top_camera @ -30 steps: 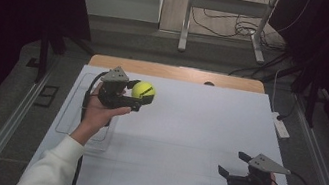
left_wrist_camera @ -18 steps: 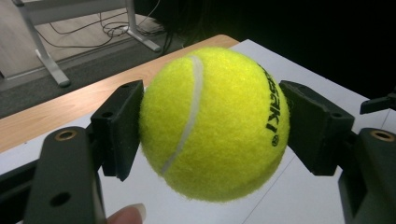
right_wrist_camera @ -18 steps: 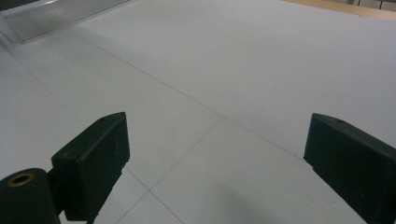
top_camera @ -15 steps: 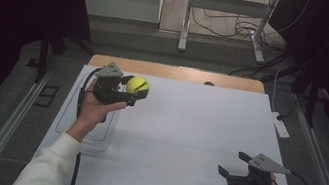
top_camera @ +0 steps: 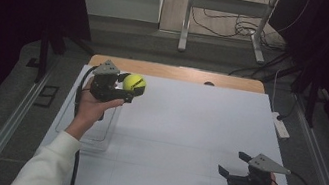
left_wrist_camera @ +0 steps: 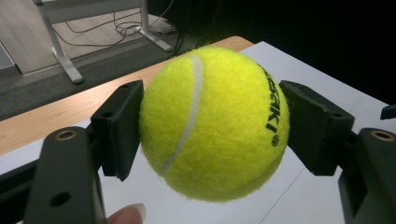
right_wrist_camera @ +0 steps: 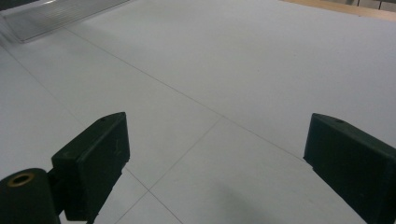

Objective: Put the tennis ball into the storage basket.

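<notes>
gripping tennis ball (left_wrist_camera: 215,123) in raised left gripper (top_camera: 125,87), right gripper (top_camera: 236,166) low, agape

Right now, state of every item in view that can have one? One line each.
tennis ball: clamped between the left gripper's jaws, held off the white table.
left gripper: shut on the tennis ball, over the far left of the table.
right gripper: open, nothing between its jaws, near right of the table.
clear tray: lying flat at the table's left edge, nothing seen in it.
</notes>
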